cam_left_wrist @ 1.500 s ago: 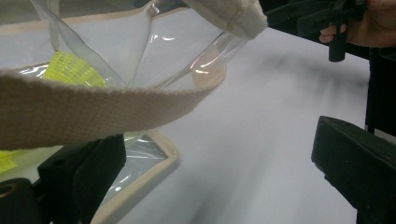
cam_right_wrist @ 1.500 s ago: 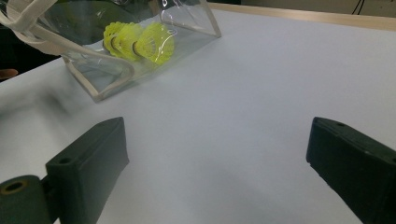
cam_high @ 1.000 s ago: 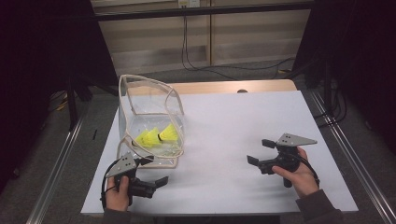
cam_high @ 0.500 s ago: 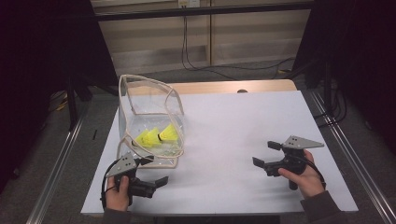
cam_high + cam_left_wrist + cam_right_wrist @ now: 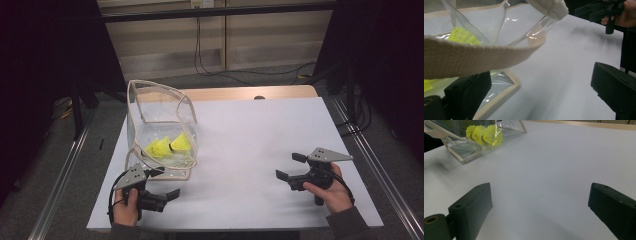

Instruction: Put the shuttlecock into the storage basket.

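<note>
Left gripper wide open, empty, beside clear bag holding yellow shuttlecocks; right gripper wide open, empty, well apart.

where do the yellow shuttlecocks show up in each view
High view: yellow shuttlecocks left of centre, inside the clear bag.
Left gripper view: far left, behind the bag's strap.
Right gripper view: top left, inside the bag.
Shared landmark: the bag's beige trim.
</note>
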A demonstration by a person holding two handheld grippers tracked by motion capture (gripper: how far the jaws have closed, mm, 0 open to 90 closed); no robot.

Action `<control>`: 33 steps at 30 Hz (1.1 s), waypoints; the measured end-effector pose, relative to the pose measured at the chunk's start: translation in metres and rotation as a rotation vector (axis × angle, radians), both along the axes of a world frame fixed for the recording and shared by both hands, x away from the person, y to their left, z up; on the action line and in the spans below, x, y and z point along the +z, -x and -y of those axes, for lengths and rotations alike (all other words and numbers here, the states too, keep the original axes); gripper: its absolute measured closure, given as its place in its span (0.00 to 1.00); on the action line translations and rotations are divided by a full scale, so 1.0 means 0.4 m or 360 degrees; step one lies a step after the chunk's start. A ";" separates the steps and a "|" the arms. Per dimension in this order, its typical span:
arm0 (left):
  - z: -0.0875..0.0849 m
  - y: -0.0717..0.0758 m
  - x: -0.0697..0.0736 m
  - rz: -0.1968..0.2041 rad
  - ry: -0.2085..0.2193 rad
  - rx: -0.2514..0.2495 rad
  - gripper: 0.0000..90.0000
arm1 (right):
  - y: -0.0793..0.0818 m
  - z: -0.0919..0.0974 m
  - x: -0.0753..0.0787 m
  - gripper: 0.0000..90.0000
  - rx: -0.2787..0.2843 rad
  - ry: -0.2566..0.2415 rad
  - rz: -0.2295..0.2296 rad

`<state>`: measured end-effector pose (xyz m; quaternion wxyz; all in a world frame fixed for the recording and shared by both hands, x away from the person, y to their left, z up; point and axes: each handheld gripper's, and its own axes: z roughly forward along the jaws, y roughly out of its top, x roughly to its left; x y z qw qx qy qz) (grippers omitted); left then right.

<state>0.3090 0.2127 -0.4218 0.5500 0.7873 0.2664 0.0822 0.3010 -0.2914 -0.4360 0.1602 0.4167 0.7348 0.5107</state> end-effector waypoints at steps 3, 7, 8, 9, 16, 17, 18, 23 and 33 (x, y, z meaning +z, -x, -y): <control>0.001 0.000 0.000 0.0000 0.0002 0.0002 0.03 | 0.003 0.005 -0.002 0.05 -0.0009 -0.0005 -0.0003; -0.001 0.000 0.000 -0.0001 0.0000 0.0002 0.03 | 0.006 0.008 -0.006 0.05 -0.0006 0.0007 -0.0005; -0.001 0.000 0.000 -0.0001 0.0000 0.0001 0.03 | 0.007 0.009 -0.007 0.05 -0.0004 0.0004 -0.0005; -0.001 0.000 0.000 -0.0002 0.0000 0.0002 0.03 | 0.008 0.010 -0.007 0.05 -0.0002 0.0004 -0.0007; 0.000 0.000 0.001 -0.0001 -0.0001 0.0003 0.03 | 0.013 0.017 -0.011 0.05 -0.0011 0.0007 0.0001; 0.000 0.000 0.001 0.0001 -0.0004 -0.0001 0.03 | 0.014 0.017 -0.012 0.05 -0.0020 0.0006 0.0001; 0.001 0.001 0.001 0.0000 0.0000 0.0004 0.03 | 0.014 0.017 -0.013 0.05 -0.0018 0.0011 0.0001; 0.000 0.001 0.000 0.0003 -0.0005 0.0005 0.03 | 0.017 0.015 -0.014 0.05 -0.0010 0.0024 0.0012; 0.003 0.000 0.000 -0.0004 -0.0003 0.0003 0.03 | 0.020 0.016 -0.019 0.05 -0.0002 0.0023 0.0012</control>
